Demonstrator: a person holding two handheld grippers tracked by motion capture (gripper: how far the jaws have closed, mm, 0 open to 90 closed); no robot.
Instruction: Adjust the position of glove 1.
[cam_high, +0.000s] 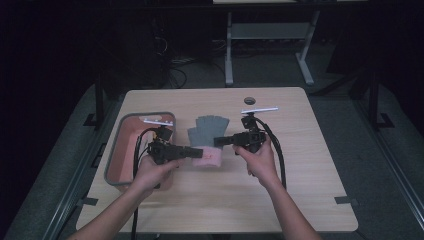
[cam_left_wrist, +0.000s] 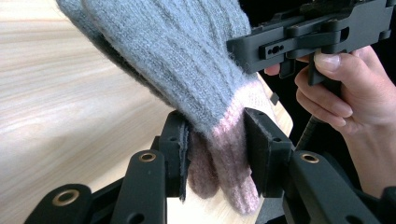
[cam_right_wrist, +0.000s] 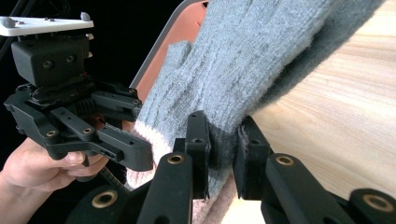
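Observation:
A grey knit glove (cam_high: 210, 131) with a pink cuff (cam_high: 207, 159) is held between my two grippers near the middle of the wooden table (cam_high: 300, 190). My left gripper (cam_high: 199, 152) comes in from the left, shut on the pink cuff (cam_left_wrist: 219, 154). From the right, my right gripper (cam_high: 218, 141) is shut on the grey knit (cam_right_wrist: 243, 60) just above the cuff. In the left gripper view the right gripper (cam_left_wrist: 308, 32) and its hand sit beyond the glove. In the right gripper view the left gripper (cam_right_wrist: 79, 121) is at the left.
A grey-rimmed tray (cam_high: 120, 150) with an orange inside stands at the table's left, just behind my left hand. A round cable hole (cam_high: 250, 100) is near the far edge. Another desk's legs (cam_high: 229, 50) stand beyond the table.

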